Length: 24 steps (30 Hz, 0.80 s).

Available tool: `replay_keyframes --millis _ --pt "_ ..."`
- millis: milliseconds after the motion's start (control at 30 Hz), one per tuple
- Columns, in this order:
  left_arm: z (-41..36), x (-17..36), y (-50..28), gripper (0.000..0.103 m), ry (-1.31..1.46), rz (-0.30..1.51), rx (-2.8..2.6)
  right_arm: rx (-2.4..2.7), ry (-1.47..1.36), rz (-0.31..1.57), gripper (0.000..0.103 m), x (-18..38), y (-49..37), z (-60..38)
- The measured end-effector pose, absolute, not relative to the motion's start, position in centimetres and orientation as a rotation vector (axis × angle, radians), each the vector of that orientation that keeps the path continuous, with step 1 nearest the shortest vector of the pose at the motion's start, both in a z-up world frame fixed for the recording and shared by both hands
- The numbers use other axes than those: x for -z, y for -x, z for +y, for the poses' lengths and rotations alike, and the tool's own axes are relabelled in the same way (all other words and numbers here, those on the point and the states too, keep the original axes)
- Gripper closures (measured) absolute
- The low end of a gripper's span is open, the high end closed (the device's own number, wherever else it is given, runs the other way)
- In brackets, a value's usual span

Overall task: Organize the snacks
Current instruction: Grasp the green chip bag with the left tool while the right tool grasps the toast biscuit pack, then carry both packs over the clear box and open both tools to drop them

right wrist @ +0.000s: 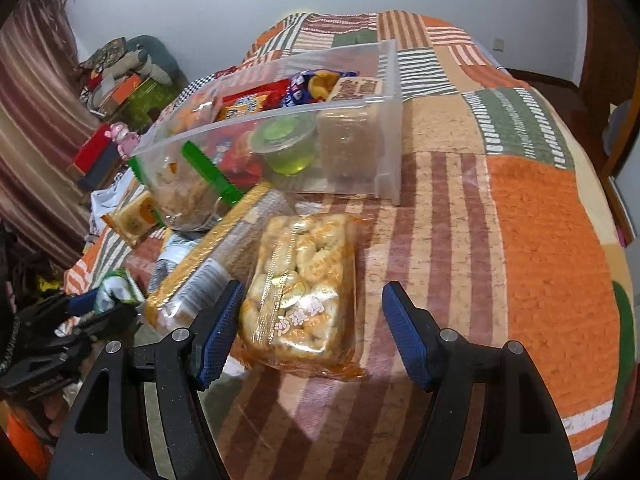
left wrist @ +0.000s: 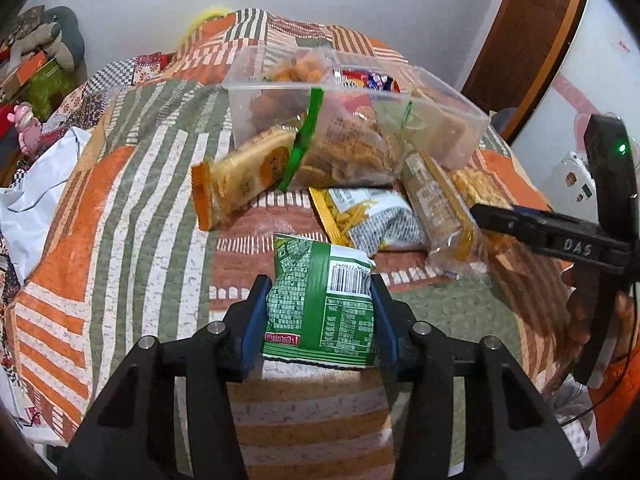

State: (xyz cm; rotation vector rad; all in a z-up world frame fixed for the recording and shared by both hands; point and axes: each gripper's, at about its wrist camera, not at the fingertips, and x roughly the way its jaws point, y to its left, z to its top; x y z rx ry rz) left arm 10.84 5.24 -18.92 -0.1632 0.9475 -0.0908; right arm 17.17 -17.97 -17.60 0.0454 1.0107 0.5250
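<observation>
Left gripper (left wrist: 318, 312) pinched a green snack bag (left wrist: 320, 304); the right gripper (right wrist: 312, 332) gaped.

Its jaws straddled a clear pastry pack (right wrist: 300, 296) on the quilted bed (right wrist: 540, 240) without gripping it. The clear bin (right wrist: 360, 148) mid-bed was part filled, with several packets still loose before it. Only the right view showed the bin's green jelly cup (right wrist: 286, 144); only the left showed the bag's barcode.

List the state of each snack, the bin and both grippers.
Green snack bag: pinched in left gripper.
Right gripper: open, over pastry pack, not gripping.
Pastry pack: flat on quilt.
Clear bin: open-topped, partly filled.
Jelly cup: sealed, inside bin.
</observation>
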Motion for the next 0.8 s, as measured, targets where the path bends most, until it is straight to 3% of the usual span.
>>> replay_keyframes --millis 100,233,800 --pt "5.4 18.2 -11.1 0.055 0.169 0.929 0.098 -0.512 -0.025 0.998 0.050 17.5 -17.3 -18.0" --pt "5.3 17.5 -11.5 0.055 0.172 0.911 0.100 -0.513 -0.025 0.982 0.057 17.4 -17.3 -17.8" --pt "5.6 13.5 -13.2 0.055 0.198 0.803 0.102 -0.540 -0.060 0.863 0.061 13.3 -16.5 -18.8"
